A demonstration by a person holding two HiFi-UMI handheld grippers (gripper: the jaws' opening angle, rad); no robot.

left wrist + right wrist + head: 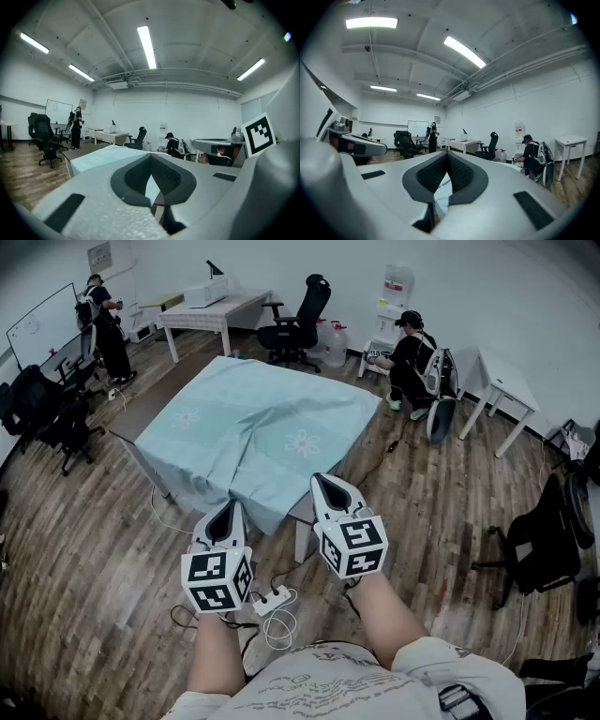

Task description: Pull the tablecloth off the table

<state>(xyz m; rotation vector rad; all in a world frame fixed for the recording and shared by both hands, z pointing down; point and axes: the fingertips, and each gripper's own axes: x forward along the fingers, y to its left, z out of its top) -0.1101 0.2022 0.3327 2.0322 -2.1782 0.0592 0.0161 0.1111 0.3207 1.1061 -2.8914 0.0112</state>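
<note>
Big room, wood floor (94, 559) | cloth (262, 427) lies on table (141, 418) | my left gripper (228, 507) and right gripper (327, 480) are pinched shut on its near edge | I should pull back slow, both together, level.

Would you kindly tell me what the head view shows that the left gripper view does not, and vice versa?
Only the head view: the white power strip on the floor and the whole tablecloth spread out. Only the left gripper view: the ceiling light strips and the left tool up close, shut with cloth between its jaws. Both: the tablecloth, the right tool, the whiteboard and the crouching person.
</note>
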